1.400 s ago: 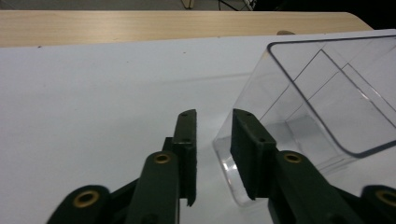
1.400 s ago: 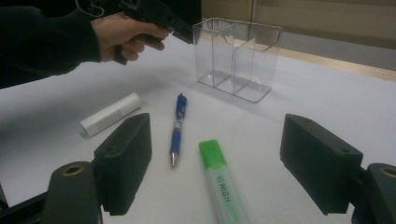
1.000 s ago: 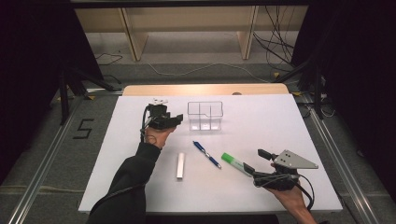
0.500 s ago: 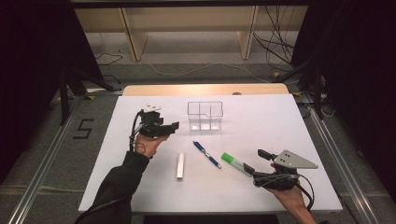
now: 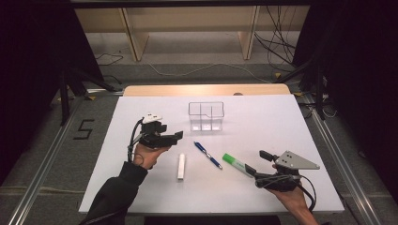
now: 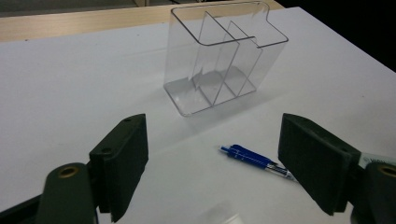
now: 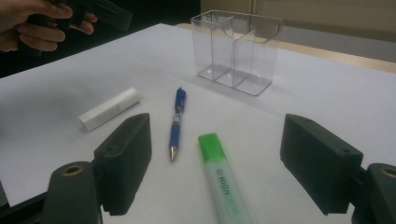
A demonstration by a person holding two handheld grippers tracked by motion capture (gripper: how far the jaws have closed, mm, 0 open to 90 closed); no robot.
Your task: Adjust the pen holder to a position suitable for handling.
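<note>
1. The green highlighter (image 5: 234, 164) lay flat on the white table (image 5: 281, 122), just ahead of the right gripper (image 5: 256, 164), between its widely parted, empty jaws in the right gripper view.
2. The blue pen (image 5: 208, 154) lay just left of it, and the white tube (image 5: 181, 167) lay further left.
3. The left gripper (image 5: 176, 136) hung released over the table, holding nothing.
4. The clear organizer (image 5: 206, 116) stood upright beyond the pen.

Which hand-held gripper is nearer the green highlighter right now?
Right. The right hand-held gripper sits at the highlighter's near end, jaws open around it. The left hand-held gripper hovers farther off, beyond the pen.
</note>
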